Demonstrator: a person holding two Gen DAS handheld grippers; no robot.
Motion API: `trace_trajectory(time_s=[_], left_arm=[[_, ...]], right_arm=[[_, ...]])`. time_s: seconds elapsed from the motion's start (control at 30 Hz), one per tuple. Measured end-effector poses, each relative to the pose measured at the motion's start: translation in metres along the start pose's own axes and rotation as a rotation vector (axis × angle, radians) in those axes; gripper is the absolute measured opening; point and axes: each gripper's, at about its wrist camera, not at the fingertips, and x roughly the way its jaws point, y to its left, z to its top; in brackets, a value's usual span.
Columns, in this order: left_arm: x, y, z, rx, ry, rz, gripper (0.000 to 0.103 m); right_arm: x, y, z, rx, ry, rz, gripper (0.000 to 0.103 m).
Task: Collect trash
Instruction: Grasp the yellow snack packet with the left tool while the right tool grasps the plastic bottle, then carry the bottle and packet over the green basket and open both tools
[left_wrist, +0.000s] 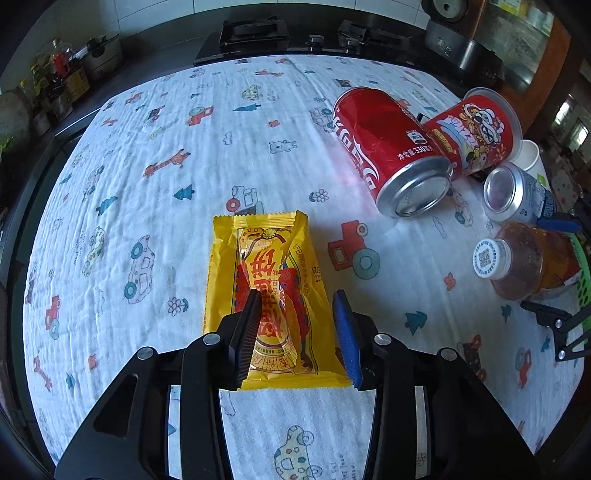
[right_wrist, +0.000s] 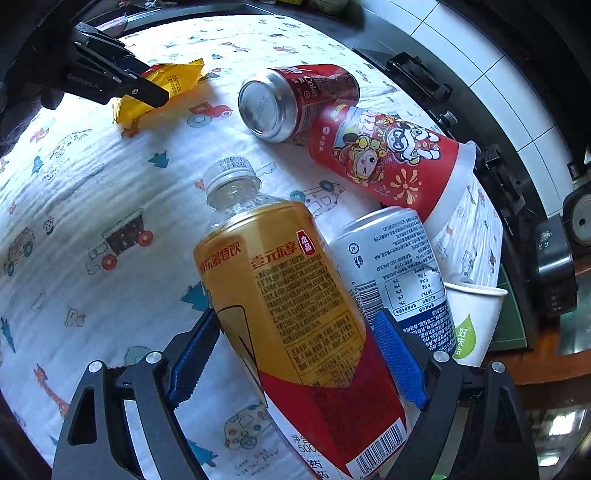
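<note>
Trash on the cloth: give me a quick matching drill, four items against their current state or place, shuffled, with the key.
Items:
1. yellow snack packet
2. Coca-Cola can
3. plastic drink bottle
4. white paper cup

States:
A. between the right gripper fingers, white cap pointing away
B. lying on its side, leaning against the red printed cup
C. flat on the cloth, between the left gripper fingers
D. upright at the cloth's edge, beside the white and blue can

Pairs: 1-C, 2-B, 3-A, 4-D
</note>
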Motion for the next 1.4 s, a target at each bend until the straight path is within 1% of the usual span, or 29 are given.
trace_trajectory(time_s=[0.07,0.13,0.2,0.27,0.37,0.4,0.47,0.57,0.67,0.73,0.93,1.03,1.07,1.1,1.13,1.2,1.3,1.33,1.37,1.4], left_arm=[[-0.002,-0.002,-0.001,0.015,-0.004,0.008,0.04],[-0.005,-0.004,-0.002,0.025,-0.005,0.006,0.035],[-0.008,-0.006,-0.004,0.034,-0.005,-0.003,0.031],[-0.009,-0.008,-0.005,0.047,-0.006,0.001,0.03],[-0.011,-0.011,-0.008,0.061,-0.002,-0.003,0.024],[-0.011,-0.011,-0.009,0.064,-0.001,-0.007,0.021],[-0.013,-0.014,-0.012,0.07,-0.003,-0.012,0.019],[-0.017,-0.019,-0.017,0.083,-0.006,-0.013,0.019],[-0.023,-0.026,-0.022,0.1,-0.01,-0.029,0.019],[-0.027,-0.03,-0.025,0.117,-0.014,-0.031,0.019],[-0.028,-0.039,-0.032,0.146,-0.005,-0.038,0.019],[-0.025,-0.04,-0.034,0.151,0.004,-0.027,0.02],[-0.025,-0.04,-0.035,0.154,0.005,-0.023,0.023],[-0.025,-0.04,-0.035,0.154,0.004,-0.017,0.029],[-0.025,-0.04,-0.035,0.151,0.005,-0.01,0.038],[-0.022,-0.039,-0.035,0.147,0.004,0.012,0.049],[-0.02,-0.043,-0.036,0.161,-0.001,0.027,0.048],[-0.02,-0.044,-0.037,0.164,-0.003,0.033,0.04],[-0.02,-0.045,-0.038,0.165,-0.004,0.037,0.036],[-0.02,-0.046,-0.039,0.163,-0.007,0.04,0.028]], right_arm=[[-0.005,0.005,-0.002,0.002,0.002,0.043,0.08],[-0.01,0.011,-0.006,-0.001,0.007,0.072,0.08],[-0.014,0.016,-0.01,0.015,0.016,0.092,0.08],[-0.019,0.019,-0.013,0.051,0.02,0.121,0.08],[-0.026,0.024,-0.02,0.104,0.009,0.164,0.079],[-0.027,0.024,-0.022,0.132,0.006,0.183,0.079],[-0.032,0.02,-0.027,0.195,-0.007,0.217,0.077],[-0.038,0.028,-0.035,0.202,-0.017,0.19,0.077],[-0.042,0.036,-0.043,0.205,-0.016,0.199,0.077],[-0.045,0.042,-0.046,0.192,-0.019,0.188,0.077],[-0.036,0.054,-0.044,0.147,-0.031,0.12,0.083],[-0.029,0.059,-0.044,0.136,-0.033,0.074,0.082],[-0.03,0.06,-0.045,0.132,-0.04,0.059,0.08],[-0.031,0.06,-0.046,0.136,-0.047,0.058,0.08],[-0.032,0.061,-0.047,0.144,-0.052,0.055,0.079],[-0.035,0.062,-0.051,0.148,-0.066,0.037,0.077],[-0.041,0.063,-0.059,0.18,-0.085,0.043,0.077],[-0.043,0.062,-0.062,0.197,-0.093,0.047,0.077],[-0.046,0.061,-0.065,0.211,-0.1,0.052,0.077],[-0.05,0.061,-0.069,0.227,-0.108,0.053,0.077]])
